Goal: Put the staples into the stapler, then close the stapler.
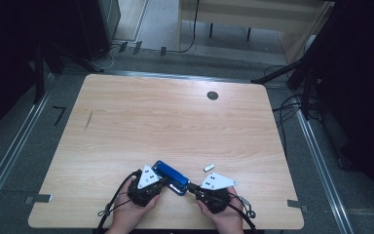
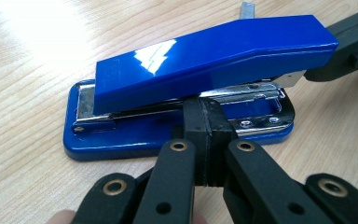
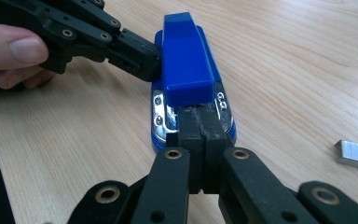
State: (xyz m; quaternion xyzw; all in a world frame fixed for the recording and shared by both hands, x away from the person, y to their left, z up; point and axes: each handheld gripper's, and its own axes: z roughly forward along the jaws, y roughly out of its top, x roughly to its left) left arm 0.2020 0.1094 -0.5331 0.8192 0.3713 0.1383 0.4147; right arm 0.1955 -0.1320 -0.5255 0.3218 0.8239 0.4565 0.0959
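Note:
A blue stapler (image 1: 171, 176) lies flat on the wooden table (image 1: 175, 117) near its front edge. My left gripper (image 1: 164, 181) is shut, and its joined tips (image 2: 207, 105) press against the stapler's (image 2: 205, 56) long side, at the metal magazine between lid and base. My right gripper (image 1: 191, 186) is shut too. Its tips (image 3: 199, 114) sit at the stapler's (image 3: 186, 70) front end, just under the blue lid. Nothing is clamped between either pair of jaws. The left gripper (image 3: 142, 58) touches the stapler's flank in the right gripper view.
A short strip of staples (image 1: 209, 167) lies on the table just right of the stapler, also seen as a silver strip (image 3: 356, 154). A round cable hole (image 1: 213, 95) sits at the far side. Cables trail from both grippers over the front edge.

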